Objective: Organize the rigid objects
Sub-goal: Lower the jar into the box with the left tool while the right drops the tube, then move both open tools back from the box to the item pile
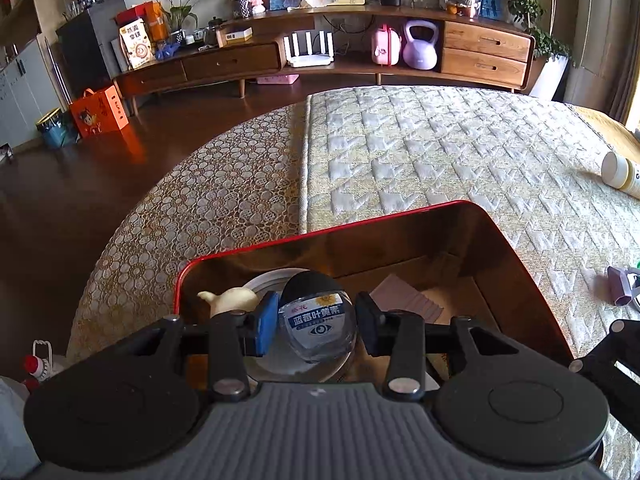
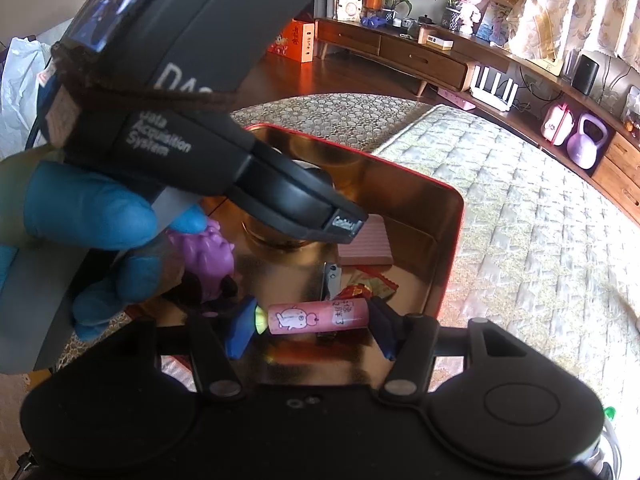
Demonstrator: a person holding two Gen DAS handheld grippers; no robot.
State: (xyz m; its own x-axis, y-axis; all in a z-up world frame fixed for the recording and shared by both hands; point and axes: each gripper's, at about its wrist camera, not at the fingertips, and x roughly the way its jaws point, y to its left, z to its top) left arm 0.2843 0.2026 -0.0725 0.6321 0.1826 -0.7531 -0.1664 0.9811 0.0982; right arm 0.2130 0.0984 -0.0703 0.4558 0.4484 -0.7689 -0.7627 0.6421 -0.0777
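A: Your left gripper has its fingers clamped on a small clear bottle with a black cap, label toward you. Where does its long axis run?

B: Away from you, cap at the far end, over the red tin on the bed.

A: And your right gripper?

B: Its fingers hold a pink tube end to end. The tube lies crosswise, its yellow-green tip against the left finger, also above the tin's inside.

A: Beyond that?

B: In the tin sit a purple toy and a pink pad. Your gloved left hand is near the toy. Farther out on the bed, a white bottle lies on its side.
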